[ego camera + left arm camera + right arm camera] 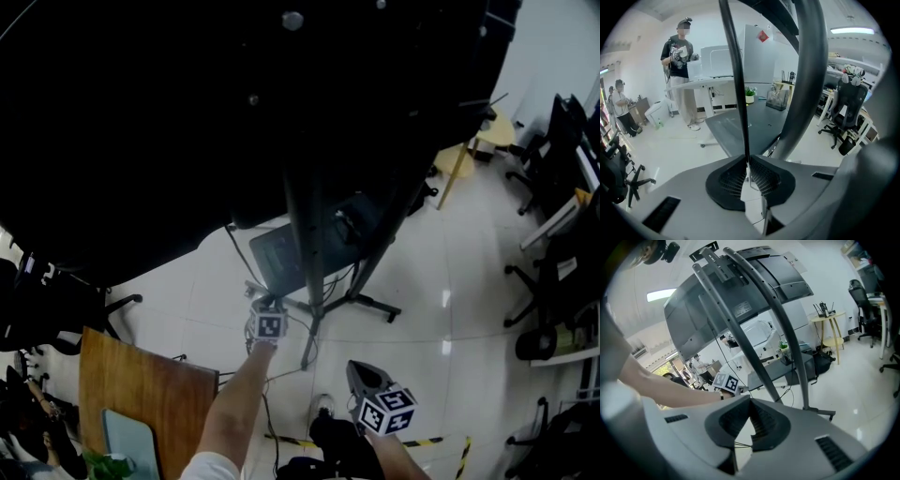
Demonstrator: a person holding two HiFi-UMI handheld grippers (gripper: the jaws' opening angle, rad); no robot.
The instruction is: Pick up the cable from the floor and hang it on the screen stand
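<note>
The black cable point(736, 84) runs straight up from between the pads of my left gripper point(747, 172), which is shut on it. From the head view this gripper point(265, 302) sits low by the foot of the screen stand point(307, 244), under the big black screen point(187, 112), and the thin cable point(239, 258) rises beside it. The stand's thick pole point(806, 79) is just right of the cable. My right gripper point(356, 367) hangs nearer to me, shut, with nothing held point(750, 409). It looks at the stand's legs point(787, 333) and the left gripper's marker cube point(725, 382).
A dark base shelf point(281, 258) sits on the stand's feet. A wooden table point(141, 394) is at lower left, office chairs point(544, 281) at the right, a yellow side table point(469, 150) behind. Striped tape point(441, 441) lies on the floor. People point(679, 70) stand farther off.
</note>
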